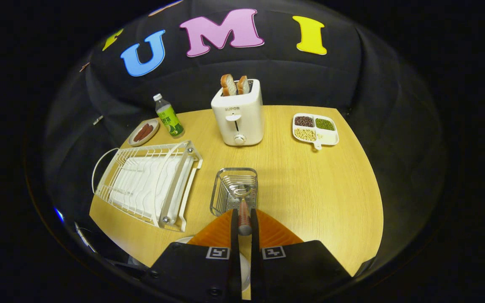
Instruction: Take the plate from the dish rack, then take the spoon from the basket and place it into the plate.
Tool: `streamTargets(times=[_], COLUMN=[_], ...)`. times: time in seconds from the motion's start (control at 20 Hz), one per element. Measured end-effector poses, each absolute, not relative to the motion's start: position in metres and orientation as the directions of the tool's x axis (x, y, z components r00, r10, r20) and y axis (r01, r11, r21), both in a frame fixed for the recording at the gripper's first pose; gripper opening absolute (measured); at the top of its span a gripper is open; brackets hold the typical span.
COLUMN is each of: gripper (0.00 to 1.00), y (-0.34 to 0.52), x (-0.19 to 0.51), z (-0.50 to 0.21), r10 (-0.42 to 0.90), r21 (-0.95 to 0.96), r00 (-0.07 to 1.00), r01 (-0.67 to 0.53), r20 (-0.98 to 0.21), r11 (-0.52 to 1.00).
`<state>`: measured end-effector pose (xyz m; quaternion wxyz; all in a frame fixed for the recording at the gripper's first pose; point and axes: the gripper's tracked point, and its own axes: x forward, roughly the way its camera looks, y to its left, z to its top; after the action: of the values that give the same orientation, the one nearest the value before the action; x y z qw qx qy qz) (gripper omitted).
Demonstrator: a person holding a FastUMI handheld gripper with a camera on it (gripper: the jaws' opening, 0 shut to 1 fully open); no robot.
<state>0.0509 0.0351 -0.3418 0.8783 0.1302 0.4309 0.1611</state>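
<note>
Closed tight on the brown wooden handle of a metal spoon (243, 206), the gripper (244, 221) holds it just over the near edge of the small wire basket (234, 189). Under the fingers, a white round plate (183, 240) peeks out on the pale wooden table (318, 198). Left of the basket sits the white wire dish rack (150, 183); far beyond stands a white toaster (238, 111).

You have one dish rack (147, 185), one wire basket (234, 190), one spoon (243, 206), one toaster (238, 112) with two bread slices (235, 85), one bottle (169, 115), one sausage plate (143, 132), one divided bean tray (315, 128).
</note>
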Motion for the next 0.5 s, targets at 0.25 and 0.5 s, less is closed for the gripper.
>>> streamTargets(times=[0.25,0.5], gripper=[0.13,0.13], y=[0.017,0.015], x=[0.047,0.018], z=[-0.291,-0.255], r10=[0.412,0.46], r21=[0.388,0.427], r00=[0.646,0.653], r01=[-0.188,-0.224], r20=[-0.643,-0.602], r11=[0.902,0.876])
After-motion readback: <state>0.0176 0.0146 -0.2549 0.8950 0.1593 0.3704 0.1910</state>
